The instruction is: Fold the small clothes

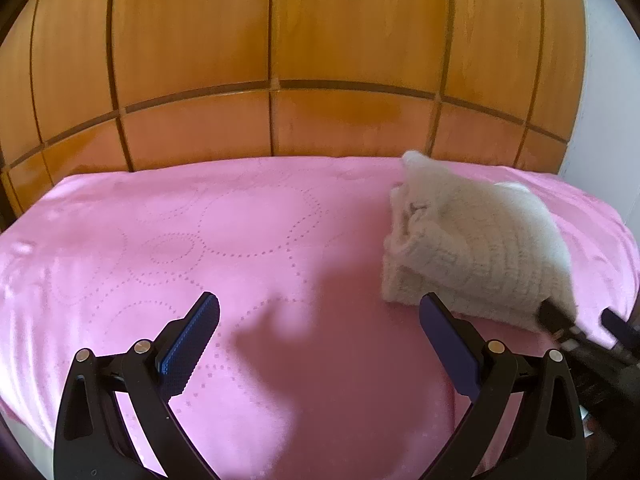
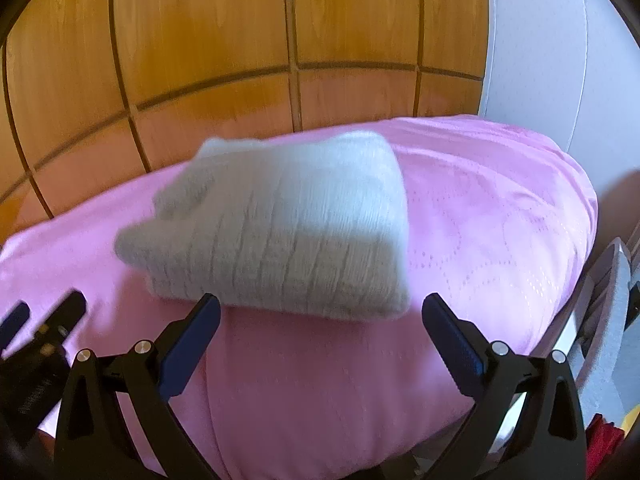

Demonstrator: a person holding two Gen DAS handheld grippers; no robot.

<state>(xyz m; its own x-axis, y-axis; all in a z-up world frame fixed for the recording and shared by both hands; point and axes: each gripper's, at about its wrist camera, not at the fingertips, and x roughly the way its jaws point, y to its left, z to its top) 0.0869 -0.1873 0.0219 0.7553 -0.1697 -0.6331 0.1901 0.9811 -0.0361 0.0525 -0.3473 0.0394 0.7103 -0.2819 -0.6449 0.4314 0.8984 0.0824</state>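
A small white knitted garment point(image 1: 472, 240) lies folded in a thick bundle on the pink bed cover point(image 1: 240, 240), to the right of my left gripper point(image 1: 320, 312). That gripper hovers open over bare cover, its blue pads point(image 1: 192, 344) wide apart and empty. In the right wrist view the same garment point(image 2: 288, 224) sits just beyond my right gripper point(image 2: 320, 308), which is open with nothing between its fingers. The right gripper's tips point(image 1: 576, 320) show beside the garment's near right corner. The left gripper point(image 2: 44, 320) appears at the lower left of the right wrist view.
A wooden panelled headboard point(image 1: 280, 60) rises behind the bed. A white wall point(image 2: 540, 60) stands to the right. The cover point(image 2: 500, 208) rounds off at the bed's right edge, where a grey object point(image 2: 612, 280) and something red point(image 2: 604, 440) lie below.
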